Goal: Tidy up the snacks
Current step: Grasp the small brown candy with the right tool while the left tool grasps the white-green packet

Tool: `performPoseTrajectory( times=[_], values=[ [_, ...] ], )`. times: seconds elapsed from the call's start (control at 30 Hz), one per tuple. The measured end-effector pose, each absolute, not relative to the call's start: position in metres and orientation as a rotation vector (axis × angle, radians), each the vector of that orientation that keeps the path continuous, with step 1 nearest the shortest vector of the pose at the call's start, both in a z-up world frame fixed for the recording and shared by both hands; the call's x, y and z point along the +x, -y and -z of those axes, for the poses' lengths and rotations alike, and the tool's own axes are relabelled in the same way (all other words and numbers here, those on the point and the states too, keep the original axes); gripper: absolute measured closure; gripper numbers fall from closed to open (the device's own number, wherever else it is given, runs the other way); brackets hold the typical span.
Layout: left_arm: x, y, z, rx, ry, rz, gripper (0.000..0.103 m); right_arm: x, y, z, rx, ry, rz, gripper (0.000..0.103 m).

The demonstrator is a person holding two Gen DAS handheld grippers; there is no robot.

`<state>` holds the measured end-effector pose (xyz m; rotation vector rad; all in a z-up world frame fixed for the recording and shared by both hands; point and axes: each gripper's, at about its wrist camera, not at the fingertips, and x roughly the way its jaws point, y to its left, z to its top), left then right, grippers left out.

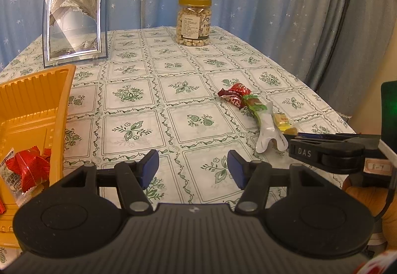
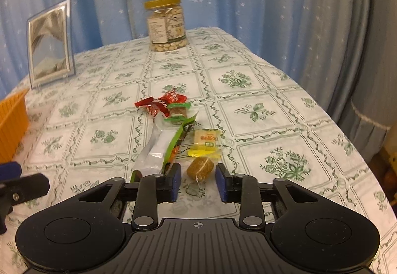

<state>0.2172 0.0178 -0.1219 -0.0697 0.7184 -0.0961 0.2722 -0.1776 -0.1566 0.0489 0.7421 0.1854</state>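
A pile of snacks lies on the flowered tablecloth (image 2: 248,110): a red wrapper (image 2: 163,101), a green-wrapped brown bar (image 2: 178,111), a white packet with a green edge (image 2: 156,150), a yellow packet (image 2: 206,143) and a round brown candy (image 2: 200,168). My right gripper (image 2: 198,179) is low over the table. Its blue pads stand on either side of the brown candy with a thin gap on each side. My left gripper (image 1: 193,164) hangs open over bare cloth with nothing between its pads. Left of it is an orange tray (image 1: 32,110) holding a red-wrapped snack (image 1: 27,169).
A gold-lidded jar of nuts (image 1: 194,22) stands at the far edge of the table. A glass picture frame (image 1: 74,23) stands at the back left. Blue starred curtains hang behind. The table's right edge (image 2: 347,130) drops off close to the pile.
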Motion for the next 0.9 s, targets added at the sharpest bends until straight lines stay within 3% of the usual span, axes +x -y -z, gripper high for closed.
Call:
performPoseTrajectory(
  times=[0.77,0.9],
  values=[
    [0.271,0.055,0.141,-0.047,-0.724,0.345,0.047,0.257,0.223,0.149,0.130,-0.783,-0.111,0.092],
    [0.284,0.064,0.151,-0.046,-0.733,0.343,0.053,0.256,0.228,0.150,0.152,-0.778,-0.111,0.091]
  ],
)
